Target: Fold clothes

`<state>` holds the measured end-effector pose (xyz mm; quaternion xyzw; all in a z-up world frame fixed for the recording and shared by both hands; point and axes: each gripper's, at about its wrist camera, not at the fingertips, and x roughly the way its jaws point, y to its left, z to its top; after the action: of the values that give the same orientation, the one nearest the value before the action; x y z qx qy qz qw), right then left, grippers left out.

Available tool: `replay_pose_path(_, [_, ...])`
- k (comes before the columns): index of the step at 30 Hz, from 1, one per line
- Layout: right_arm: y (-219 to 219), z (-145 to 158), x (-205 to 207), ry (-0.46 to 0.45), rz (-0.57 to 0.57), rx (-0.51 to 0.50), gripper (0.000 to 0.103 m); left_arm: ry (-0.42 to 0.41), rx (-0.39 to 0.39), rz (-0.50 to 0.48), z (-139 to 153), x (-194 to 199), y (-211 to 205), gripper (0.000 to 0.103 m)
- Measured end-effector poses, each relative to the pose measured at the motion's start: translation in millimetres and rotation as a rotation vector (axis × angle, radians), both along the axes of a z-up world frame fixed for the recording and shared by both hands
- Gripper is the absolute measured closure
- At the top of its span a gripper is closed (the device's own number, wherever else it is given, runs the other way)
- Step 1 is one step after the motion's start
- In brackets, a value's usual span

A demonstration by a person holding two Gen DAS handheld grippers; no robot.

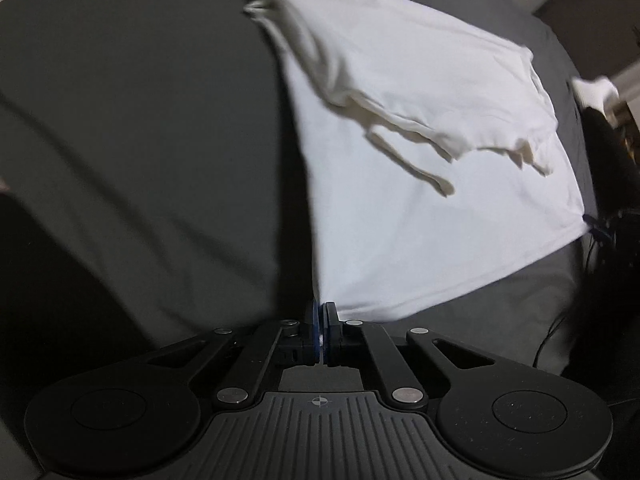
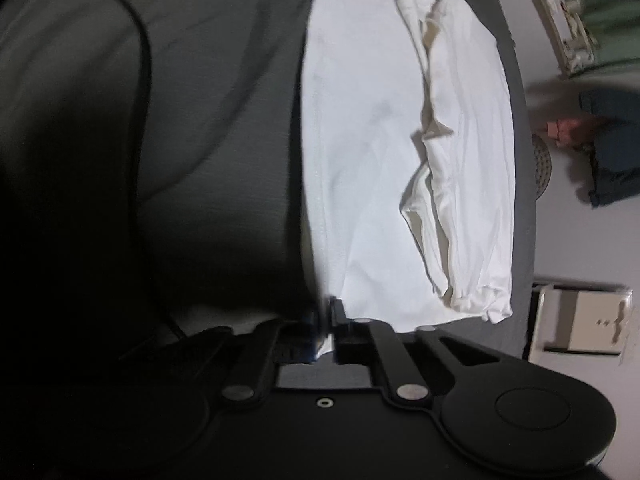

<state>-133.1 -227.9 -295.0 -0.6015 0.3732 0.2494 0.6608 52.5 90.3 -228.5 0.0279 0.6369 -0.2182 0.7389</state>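
The white shirt (image 1: 420, 208) hangs taut from a corner pinched in each of my grippers, lifted off the grey bed. One side is folded inward, a crumpled sleeve (image 2: 460, 184) lying across it.

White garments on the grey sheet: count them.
1. The white garment lies partly folded on the grey sheet, each hand-held gripper clamping a corner. Others may lie outside view.
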Motion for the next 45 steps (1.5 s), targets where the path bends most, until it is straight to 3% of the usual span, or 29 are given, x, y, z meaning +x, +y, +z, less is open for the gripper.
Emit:
replay_pose_path(2, [-4,4,4,0.006,-0.021,0.007,0.097,-0.023,0.035,-0.026,0,-2,1,0.103])
replay_pose_path(7, [-9,2,4,0.032,-0.014,-0.007,0.092,-0.173,0.120,-0.226,3,-18,-25,0.103])
replay_pose_path(8, [-7,2,2,0.022,-0.003,-0.007,0.088,-0.203,0.138,-0.266,3,-21,-30,0.103])
replay_pose_path(11, [-2,3,-4,-0.009,0.034,-0.003,0.060,-0.292,0.189,-0.386,5,-31,-45,0.102])
replay_pose_path(12, [2,4,-7,-0.022,0.052,0.006,0.059,-0.322,0.206,-0.426,6,-34,-50,0.101])
replay_pose_path(17, [34,6,-13,-0.094,0.114,0.104,0.058,-0.513,0.248,-0.705,12,-68,-94,0.101])
replay_pose_path(22, [70,-15,-6,-0.120,0.167,0.135,0.059,-0.576,0.253,-0.858,8,-96,-145,0.101])
replay_pose_path(25, [83,-26,-4,-0.184,0.196,0.155,0.061,-0.612,0.267,-0.935,4,-113,-169,0.101])
replay_pose_path(27, [85,-28,-1,-0.236,0.197,0.149,0.068,-0.649,0.294,-0.984,-3,-125,-184,0.101])
replay_pose_path(28, [85,-28,2,-0.244,0.182,0.153,0.084,-0.669,0.309,-1.007,-7,-131,-193,0.101])
replay_pose_path(29, [84,-26,5,-0.238,0.159,0.173,0.093,-0.685,0.323,-1.032,-11,-135,-199,0.101])
replay_pose_path(37, [66,17,25,-0.194,0.003,0.407,0.093,-0.712,0.309,-1.050,-19,-148,-228,0.101])
replay_pose_path(45, [50,28,48,-0.159,-0.061,0.455,0.093,-0.742,0.304,-1.061,-19,-159,-234,0.099])
